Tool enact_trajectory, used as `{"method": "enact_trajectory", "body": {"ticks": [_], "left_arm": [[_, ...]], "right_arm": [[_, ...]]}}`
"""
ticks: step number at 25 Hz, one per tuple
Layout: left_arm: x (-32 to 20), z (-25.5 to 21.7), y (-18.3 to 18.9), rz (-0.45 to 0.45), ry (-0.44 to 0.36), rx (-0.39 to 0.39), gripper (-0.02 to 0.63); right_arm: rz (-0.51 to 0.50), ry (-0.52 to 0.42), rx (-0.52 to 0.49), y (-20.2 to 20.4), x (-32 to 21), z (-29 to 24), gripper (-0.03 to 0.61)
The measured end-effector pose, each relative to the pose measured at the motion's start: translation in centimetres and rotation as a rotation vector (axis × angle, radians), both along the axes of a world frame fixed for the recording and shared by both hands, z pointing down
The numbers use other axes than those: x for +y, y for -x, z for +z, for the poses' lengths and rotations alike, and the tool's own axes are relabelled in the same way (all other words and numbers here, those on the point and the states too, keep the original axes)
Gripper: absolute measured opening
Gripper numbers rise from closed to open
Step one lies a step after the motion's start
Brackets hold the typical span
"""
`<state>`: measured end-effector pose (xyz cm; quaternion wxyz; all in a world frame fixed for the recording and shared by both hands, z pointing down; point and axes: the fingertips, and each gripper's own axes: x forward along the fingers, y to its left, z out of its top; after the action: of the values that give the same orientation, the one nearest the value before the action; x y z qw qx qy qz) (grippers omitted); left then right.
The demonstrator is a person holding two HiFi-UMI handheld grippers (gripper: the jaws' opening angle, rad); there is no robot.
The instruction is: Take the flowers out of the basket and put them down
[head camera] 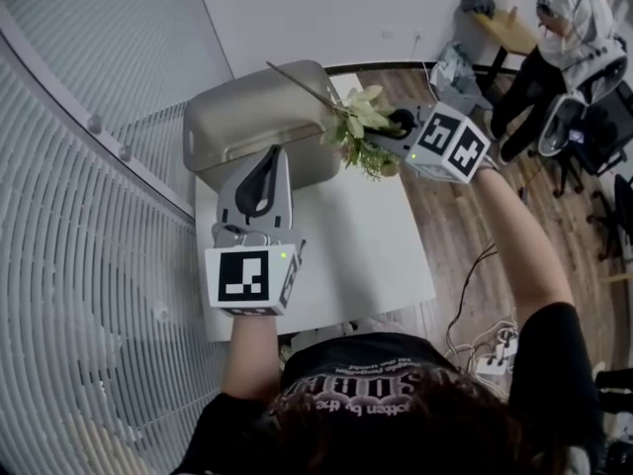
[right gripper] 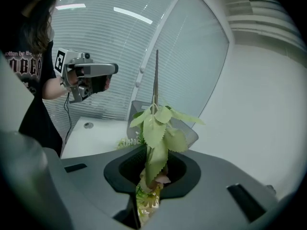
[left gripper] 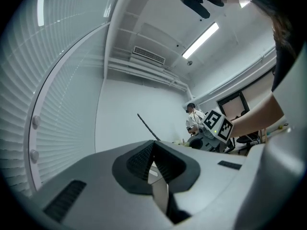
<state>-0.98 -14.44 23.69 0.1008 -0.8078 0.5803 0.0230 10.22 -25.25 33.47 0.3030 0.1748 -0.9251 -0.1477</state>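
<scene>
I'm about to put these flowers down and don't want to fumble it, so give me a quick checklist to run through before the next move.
1. Grip: ok. The right claw is shut on the flowers, with the leaves pinched between its jaws.
2. Out of the basket: ok. The bunch hangs beside the right edge of the basket, not inside it.
3. Landing spot: ok. The white table in front of the basket is bare.
4. Left claw out of the way: ok. It is shut, empty and well apart from the flowers.
5. Height above the table: cannot tell.
</scene>
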Motion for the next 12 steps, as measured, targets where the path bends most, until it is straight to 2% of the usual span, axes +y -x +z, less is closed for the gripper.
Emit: {"method": "enact_trajectory", "body": {"ticks": [3,12], "left_arm": [[0.5,0.2,-0.1,-0.011,0.003,-0.004,0.002],[1.7,0.1,1.2,-0.057,-0.003,0.007,0.002]], "right_arm": [[0.002,0.031,0.001,-0.4,0.6,2.1,0.074],[-0.022,0.117,0.088,-0.1,3.0,9.8,0.078]]}}
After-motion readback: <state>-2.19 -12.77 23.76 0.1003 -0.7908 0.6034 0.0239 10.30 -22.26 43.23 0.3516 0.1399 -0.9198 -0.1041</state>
